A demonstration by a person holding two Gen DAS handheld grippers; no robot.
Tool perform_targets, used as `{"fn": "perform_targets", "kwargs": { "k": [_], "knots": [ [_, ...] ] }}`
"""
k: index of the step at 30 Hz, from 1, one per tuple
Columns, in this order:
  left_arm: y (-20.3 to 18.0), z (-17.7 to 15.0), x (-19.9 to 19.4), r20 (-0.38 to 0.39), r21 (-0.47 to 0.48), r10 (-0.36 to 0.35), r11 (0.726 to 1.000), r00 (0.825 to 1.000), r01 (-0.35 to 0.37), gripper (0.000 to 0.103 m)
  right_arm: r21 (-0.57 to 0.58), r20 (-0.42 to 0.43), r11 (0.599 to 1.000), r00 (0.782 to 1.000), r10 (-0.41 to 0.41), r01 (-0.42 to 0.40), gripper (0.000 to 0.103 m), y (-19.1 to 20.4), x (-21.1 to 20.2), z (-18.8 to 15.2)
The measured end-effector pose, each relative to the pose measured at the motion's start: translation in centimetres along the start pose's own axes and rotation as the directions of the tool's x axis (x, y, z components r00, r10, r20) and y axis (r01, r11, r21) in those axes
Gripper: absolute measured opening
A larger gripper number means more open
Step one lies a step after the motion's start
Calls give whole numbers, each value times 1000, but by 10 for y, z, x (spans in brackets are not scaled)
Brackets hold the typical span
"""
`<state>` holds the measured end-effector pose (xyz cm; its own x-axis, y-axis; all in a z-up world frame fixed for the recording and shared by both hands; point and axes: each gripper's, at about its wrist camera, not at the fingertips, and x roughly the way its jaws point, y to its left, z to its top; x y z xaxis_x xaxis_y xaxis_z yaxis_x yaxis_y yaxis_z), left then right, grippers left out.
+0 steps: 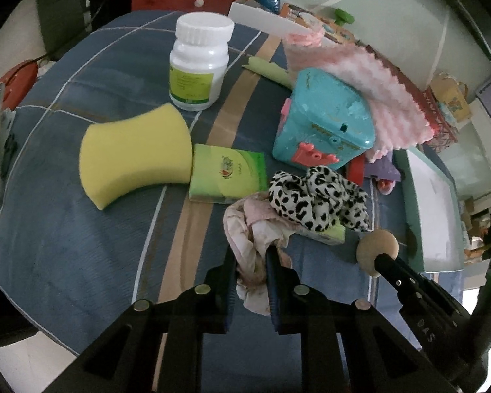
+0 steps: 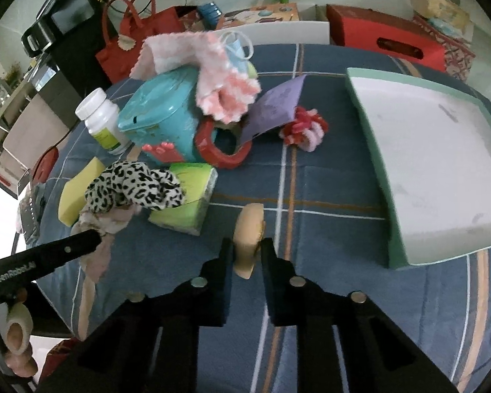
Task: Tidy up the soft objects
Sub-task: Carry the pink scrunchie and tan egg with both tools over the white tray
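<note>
My left gripper (image 1: 250, 255) is shut on a crumpled pale pink cloth (image 1: 245, 229), which lies partly under a black-and-white spotted scrunchie (image 1: 317, 199). My right gripper (image 2: 248, 245) is shut on a round beige powder puff (image 2: 248, 229), held just above the blue striped cloth. The puff (image 1: 376, 250) and the right gripper's finger also show at the right of the left wrist view. A yellow sponge (image 1: 134, 150) lies to the left beside a green tissue pack (image 1: 229, 173). A pink fluffy towel (image 2: 212, 75) drapes over a teal plastic box (image 2: 160, 118).
A shallow green-rimmed tray (image 2: 370, 150) with a white floor lies at the right. A white pill bottle (image 1: 199, 62), a red tape ring (image 2: 222, 157), a purple packet (image 2: 275, 104) and a red-pink scrunchie (image 2: 304, 127) sit on the table. Red bags and boxes stand behind.
</note>
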<state>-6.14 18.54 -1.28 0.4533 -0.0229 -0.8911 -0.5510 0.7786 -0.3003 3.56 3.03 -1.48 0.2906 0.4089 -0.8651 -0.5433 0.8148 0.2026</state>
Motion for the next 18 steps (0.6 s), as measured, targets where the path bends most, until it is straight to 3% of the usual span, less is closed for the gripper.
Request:
{"fn": "perform_targets", "kwargs": {
  "k": [11, 18],
  "knots": [
    [5, 1, -27, 46, 17, -49, 999, 998, 48, 18, 31, -4, 999, 1000, -15, 15, 14, -33, -24, -11],
    [20, -2, -47, 66, 22, -87, 996, 994, 86, 18, 37, -10, 999, 999, -31, 31, 15, -25, -23, -15]
  ]
}}
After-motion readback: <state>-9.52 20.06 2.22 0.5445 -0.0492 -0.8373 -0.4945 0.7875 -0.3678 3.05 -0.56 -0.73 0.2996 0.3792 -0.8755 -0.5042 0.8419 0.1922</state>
